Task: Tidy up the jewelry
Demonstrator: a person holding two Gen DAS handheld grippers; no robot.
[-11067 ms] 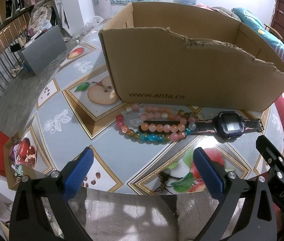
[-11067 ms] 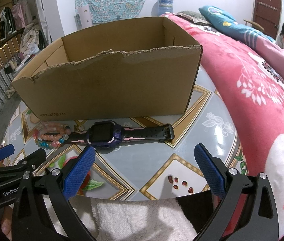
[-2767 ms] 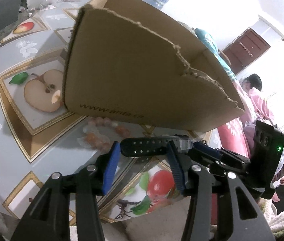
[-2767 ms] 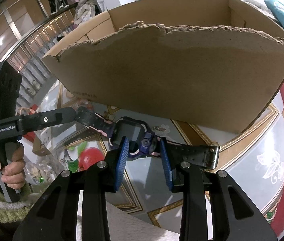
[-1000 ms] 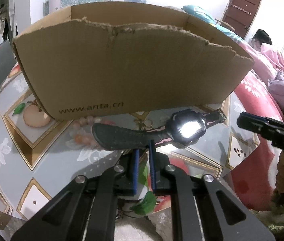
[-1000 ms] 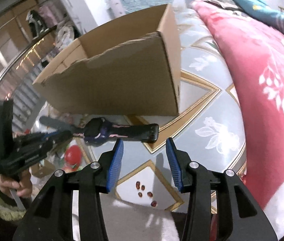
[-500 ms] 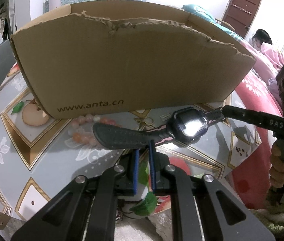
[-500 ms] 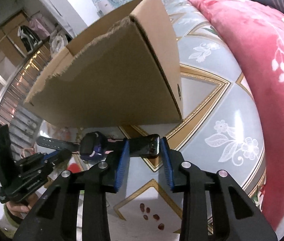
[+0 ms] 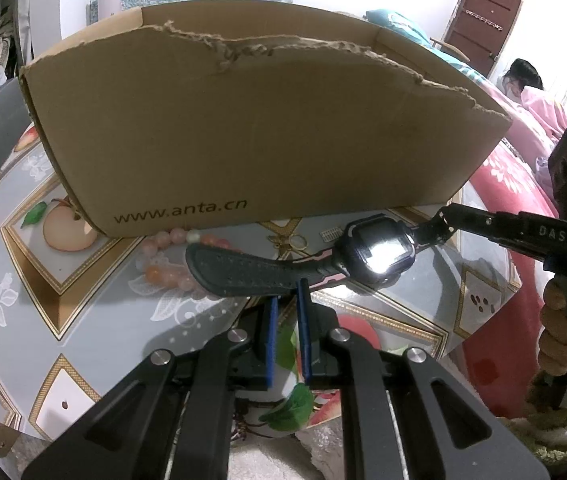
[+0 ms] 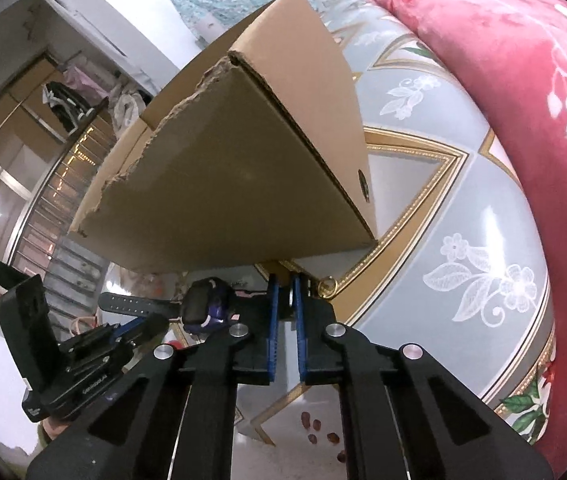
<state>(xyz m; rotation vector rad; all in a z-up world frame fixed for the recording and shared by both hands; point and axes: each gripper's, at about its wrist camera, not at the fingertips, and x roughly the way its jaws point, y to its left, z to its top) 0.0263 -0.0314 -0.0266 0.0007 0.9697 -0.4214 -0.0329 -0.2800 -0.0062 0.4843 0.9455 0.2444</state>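
The dark smartwatch with a lit square face and a black perforated strap (image 9: pixel 375 254) hangs in the air in front of the brown cardboard box printed "www.anta.cn" (image 9: pixel 259 132), clear of the table, and spans two grippers. The left gripper (image 9: pixel 285 300) is clenched on the perforated strap, below the box's printed front wall. The right gripper (image 10: pixel 285 286) has just been closing and is now clamped on the strap's other end, near the box's right front corner; in the left wrist view its tips (image 9: pixel 441 222) meet the strap just beside the watch face. A bracelet of pink and orange beads (image 9: pixel 171 258) lies on the fruit-patterned tabletop (image 9: pixel 83 300), against the foot of the box's front wall and partly behind the strap. A small gold ring (image 10: pixel 326 285) lies on the table near the box's right front corner.
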